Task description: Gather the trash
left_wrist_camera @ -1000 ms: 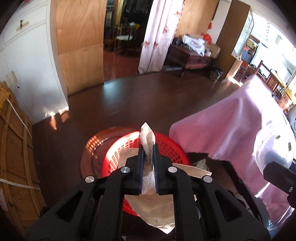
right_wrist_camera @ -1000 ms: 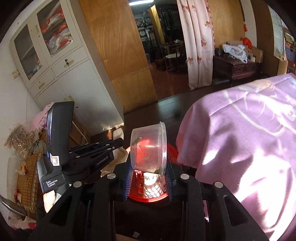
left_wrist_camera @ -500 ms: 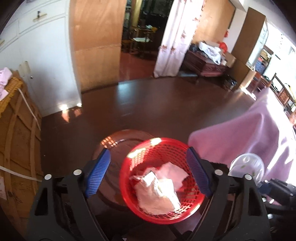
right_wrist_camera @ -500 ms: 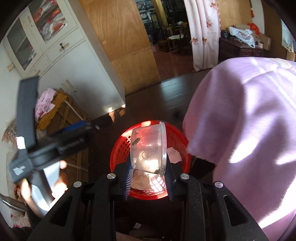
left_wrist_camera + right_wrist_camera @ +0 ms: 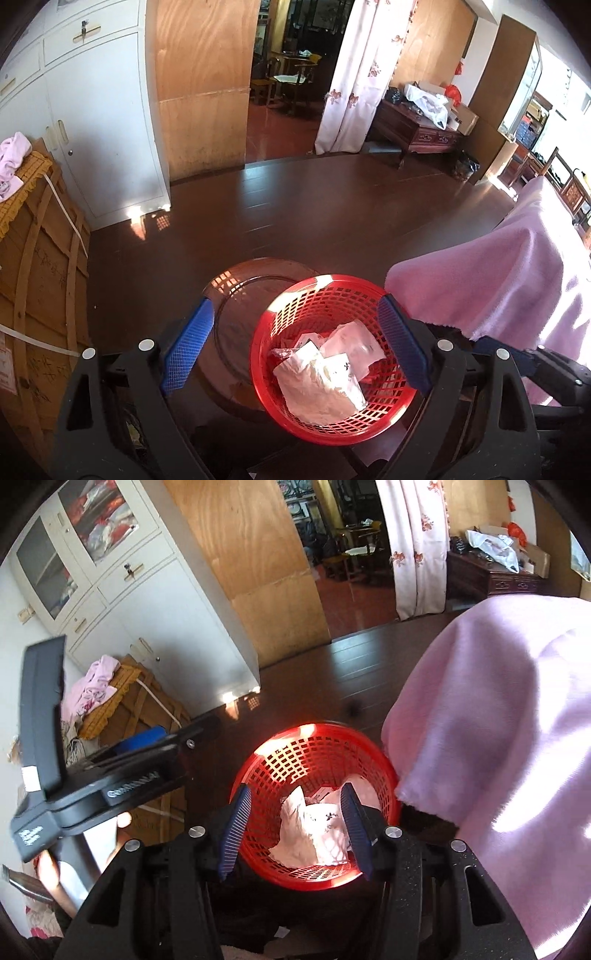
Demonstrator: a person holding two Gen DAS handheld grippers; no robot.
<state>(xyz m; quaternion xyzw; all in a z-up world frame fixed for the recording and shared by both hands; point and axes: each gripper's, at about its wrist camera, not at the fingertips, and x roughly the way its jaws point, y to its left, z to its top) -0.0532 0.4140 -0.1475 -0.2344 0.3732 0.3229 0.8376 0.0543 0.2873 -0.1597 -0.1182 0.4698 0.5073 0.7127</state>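
A red mesh basket (image 5: 258, 343) (image 5: 314, 728) sits low in front of both grippers, holding crumpled white paper (image 5: 321, 384) (image 5: 295, 827). My left gripper (image 5: 293, 302) is wide open above the basket, its jaws still opening with nothing between them. In the right wrist view it reaches in from the left (image 5: 192, 734). My right gripper (image 5: 295, 787) hangs over the near side of the basket, its jaws opening with nothing between the blue pads (image 5: 236, 823). The clear plastic cup is not between them. A pale translucent patch (image 5: 332, 843) in the basket may be that cup.
A pink cloth (image 5: 517, 280) (image 5: 498, 738) drapes over furniture right of the basket and touches its rim. The basket rests on a round dark stool top (image 5: 236, 295). A wooden crate (image 5: 37, 277) and a white cabinet (image 5: 103, 110) stand to the left, on a dark wood floor.
The left gripper opened and let the paper fall into the basket. The right gripper came down toward the basket, its jaws spread, and the clear cup left them.
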